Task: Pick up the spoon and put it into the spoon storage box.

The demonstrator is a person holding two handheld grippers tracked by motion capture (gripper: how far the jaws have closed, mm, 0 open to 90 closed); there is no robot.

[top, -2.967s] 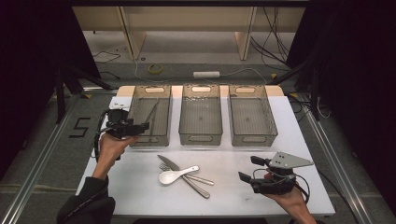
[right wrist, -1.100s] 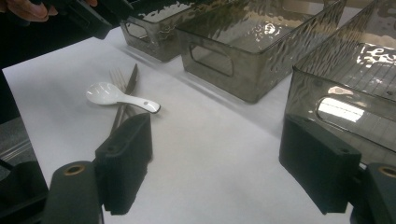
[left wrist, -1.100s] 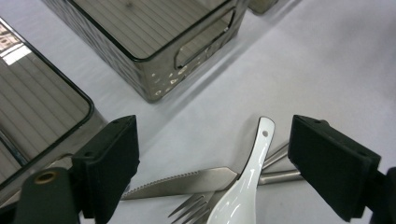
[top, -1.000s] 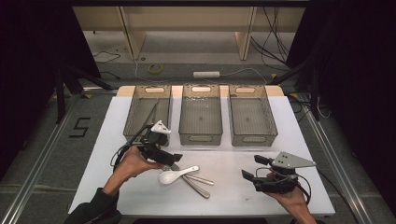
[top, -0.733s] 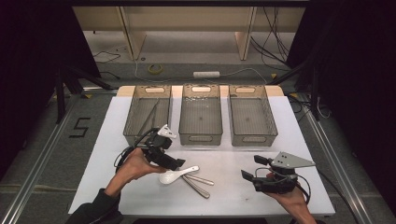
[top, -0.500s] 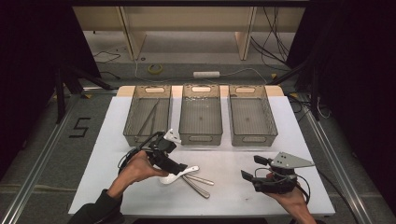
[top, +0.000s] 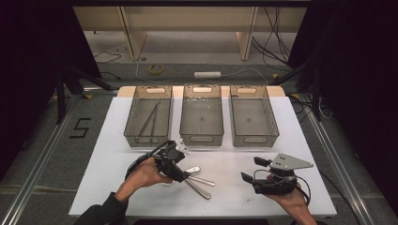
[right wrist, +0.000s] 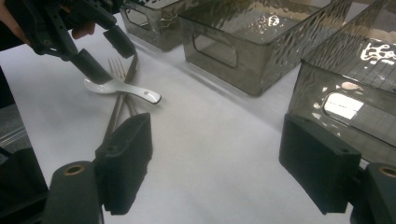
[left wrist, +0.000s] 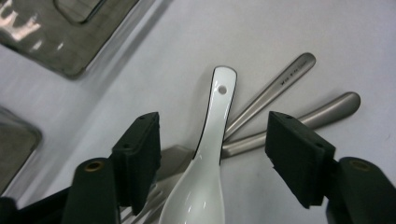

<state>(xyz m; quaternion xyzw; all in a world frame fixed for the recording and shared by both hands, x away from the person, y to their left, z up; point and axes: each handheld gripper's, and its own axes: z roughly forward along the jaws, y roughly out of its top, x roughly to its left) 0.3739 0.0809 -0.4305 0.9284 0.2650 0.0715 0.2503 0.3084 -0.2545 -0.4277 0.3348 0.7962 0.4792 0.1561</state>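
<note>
A white ceramic spoon lies on the white table across a small pile of metal cutlery, with a fork among it. My left gripper is lowered over the pile. Its jaws stand on either side of the spoon's handle and have just been closing. The pads are still clear of the spoon. My right gripper rests low at the front right, open, with bare table between its jaws. From the right gripper view, the left gripper hangs over the spoon.
Three grey see-through bins stand in a row behind the cutlery: the left bin holds long thin utensils, while the middle bin and the right bin look bare inside. Cables and a tape roll lie on the floor beyond the table.
My left hand came from beside the left bin, forward and rightward, down onto the cutlery pile, and its jaws narrowed around the white spoon. The right gripper stayed put.
</note>
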